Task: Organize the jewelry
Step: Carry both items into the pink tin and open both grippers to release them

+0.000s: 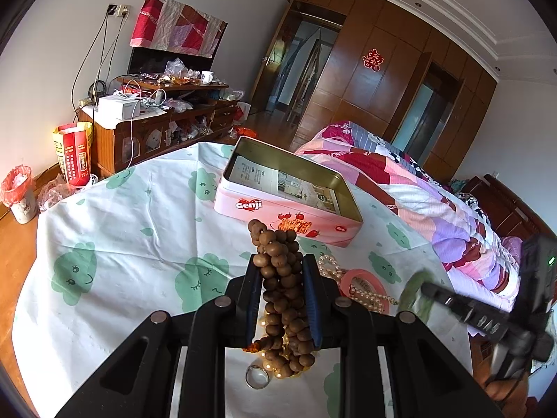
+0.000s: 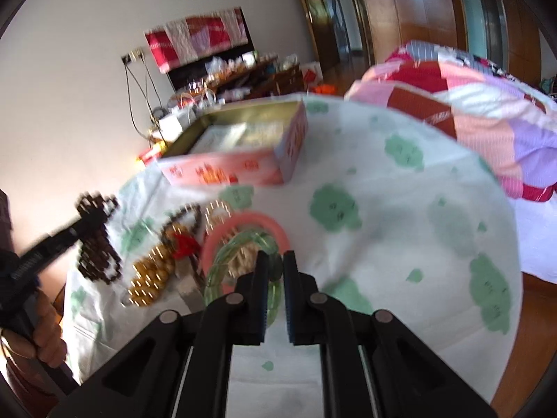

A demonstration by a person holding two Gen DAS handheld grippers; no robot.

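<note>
My left gripper is shut on a bunch of brown wooden beads and holds it above the table; the beads hang down between its blue pads. It also shows in the right wrist view, blurred. My right gripper is shut on a green bangle, lifted a little over the pink ring. An open pink Genji tin stands further back on the table; it also shows in the right wrist view. A pearl strand, amber beads and a silver ring lie on the cloth.
The round table wears a white cloth with green clouds. A bed with a patchwork quilt is to the right. A cluttered wooden cabinet and a lined bin stand at the far left.
</note>
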